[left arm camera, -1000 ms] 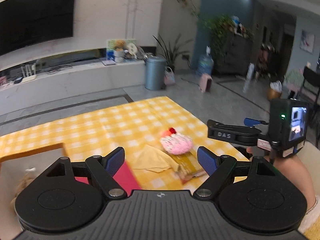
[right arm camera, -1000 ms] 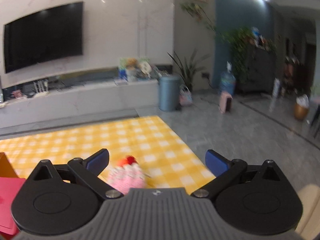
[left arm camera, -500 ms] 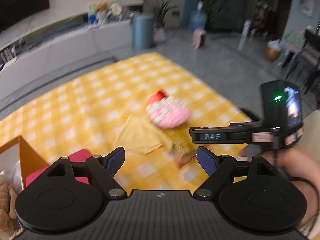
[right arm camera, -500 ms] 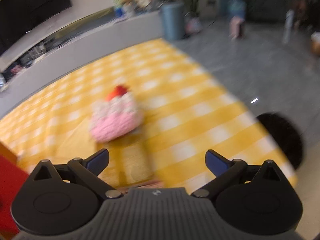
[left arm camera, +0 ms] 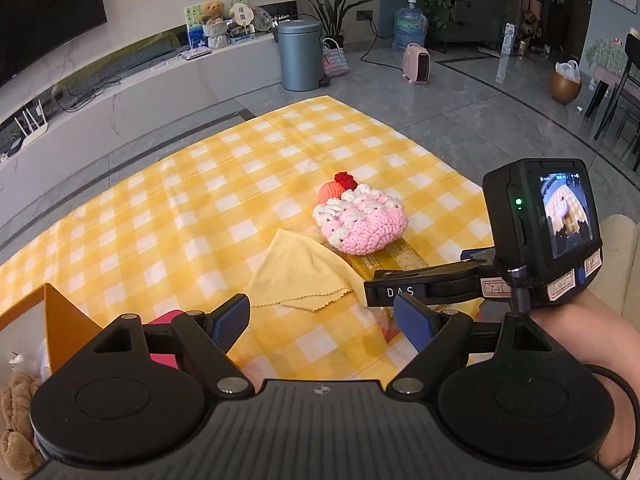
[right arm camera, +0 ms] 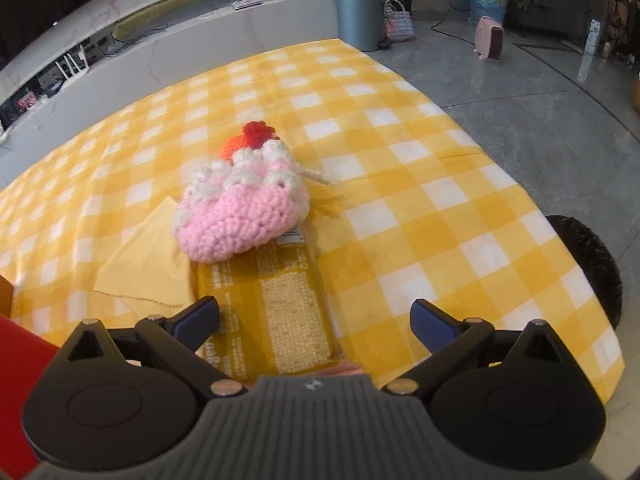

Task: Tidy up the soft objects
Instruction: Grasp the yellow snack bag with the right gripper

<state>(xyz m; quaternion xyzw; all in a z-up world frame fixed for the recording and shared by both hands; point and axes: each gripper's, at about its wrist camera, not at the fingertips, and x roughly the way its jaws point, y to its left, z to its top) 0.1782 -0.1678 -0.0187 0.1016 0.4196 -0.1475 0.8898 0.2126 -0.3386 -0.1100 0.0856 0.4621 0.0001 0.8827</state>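
A pink and white crocheted cupcake (left arm camera: 360, 222) (right arm camera: 240, 204) lies on the yellow checked tablecloth (left arm camera: 200, 208), partly on a yellow snack packet (right arm camera: 272, 300) (left arm camera: 386, 258). A folded yellow cloth (left arm camera: 298, 272) (right arm camera: 148, 268) lies to its left. My left gripper (left arm camera: 326, 320) is open and empty, near the cloth's front edge. My right gripper (right arm camera: 314, 318) is open and empty, low over the near end of the packet; it also shows in the left wrist view (left arm camera: 460, 280), at the right.
An orange box (left arm camera: 60, 316) with a brown plush toy (left arm camera: 16, 432) in it stands at the left, next to a pink-red flat item (left arm camera: 166, 340) (right arm camera: 16, 360). The table's right edge (right arm camera: 520, 184) drops to the grey floor. A dark round object (right arm camera: 592, 264) sits below that edge.
Both grippers tilted down and moved toward the table. The right gripper now sits low over the packet, in front of the cupcake. Both stayed open.
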